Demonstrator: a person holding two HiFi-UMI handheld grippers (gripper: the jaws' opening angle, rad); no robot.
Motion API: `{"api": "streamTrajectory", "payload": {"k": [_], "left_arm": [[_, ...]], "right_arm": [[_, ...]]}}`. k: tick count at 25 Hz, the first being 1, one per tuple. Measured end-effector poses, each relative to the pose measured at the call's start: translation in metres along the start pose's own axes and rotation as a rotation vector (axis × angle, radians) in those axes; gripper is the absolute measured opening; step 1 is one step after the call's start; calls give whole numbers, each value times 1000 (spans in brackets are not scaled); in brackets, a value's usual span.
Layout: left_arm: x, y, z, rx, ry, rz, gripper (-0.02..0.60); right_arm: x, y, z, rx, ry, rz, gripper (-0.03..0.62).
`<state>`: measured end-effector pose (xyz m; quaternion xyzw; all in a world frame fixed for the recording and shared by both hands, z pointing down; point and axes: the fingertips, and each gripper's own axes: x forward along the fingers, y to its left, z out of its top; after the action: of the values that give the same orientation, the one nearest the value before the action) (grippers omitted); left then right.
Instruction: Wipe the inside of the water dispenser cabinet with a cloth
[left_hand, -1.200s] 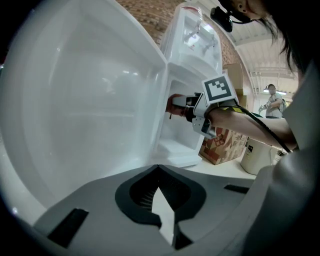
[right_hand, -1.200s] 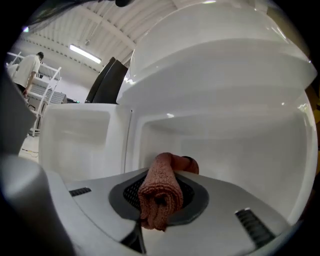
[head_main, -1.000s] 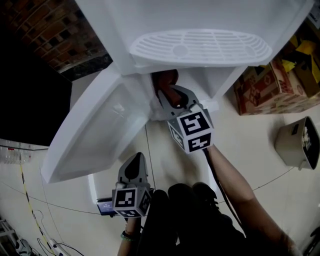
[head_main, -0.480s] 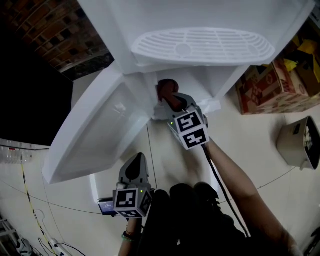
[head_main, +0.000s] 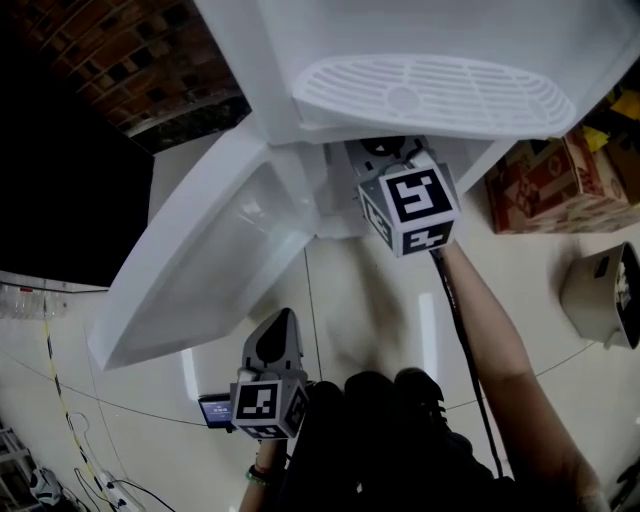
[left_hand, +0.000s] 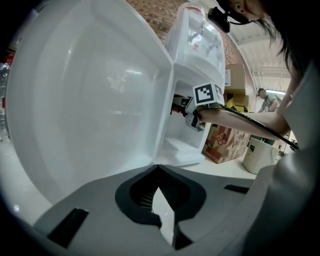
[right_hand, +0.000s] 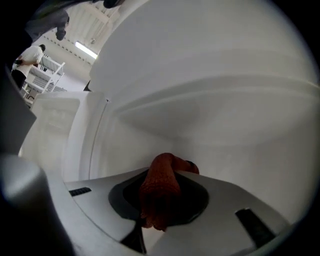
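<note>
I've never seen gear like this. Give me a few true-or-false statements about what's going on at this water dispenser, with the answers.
1. The right gripper clamps a reddish cloth inside the cabinet. True.
2. The cabinet door is closed. False: it is swung wide open.
3. The left gripper is wiping too. False: it is outside the cabinet, shut and empty.
4. A cardboard box stands on the floor beside the cabinet. True.
</note>
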<state>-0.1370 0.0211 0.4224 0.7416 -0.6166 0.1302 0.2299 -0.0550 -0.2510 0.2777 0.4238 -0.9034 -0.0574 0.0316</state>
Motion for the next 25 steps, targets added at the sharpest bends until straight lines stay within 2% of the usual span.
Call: {"api": "streamTrajectory", "payload": {"k": [3,8,12,15,19,25], "left_arm": [[-1,6,0,-8,-3,12,-14],[-2,10,0,-12,-5,20,-15],[-1,10,-1,-14,-3,20,-15],[0,6,0,-13,-4,13,-15],[-1,5,1,-15,-7,15,-14],[0,5,4,-30,-19,15,-14]], "right_arm": [[12,16,-23,-24,63,32,78],[13,14,-93,81,225,10,78],[-2,29,-156,86,420,47,78],[-11,38,-178,113,477,57,78],[-12,40,-160,112,462,43,78],[-36,-35,-79,58,226,-255,78]]}}
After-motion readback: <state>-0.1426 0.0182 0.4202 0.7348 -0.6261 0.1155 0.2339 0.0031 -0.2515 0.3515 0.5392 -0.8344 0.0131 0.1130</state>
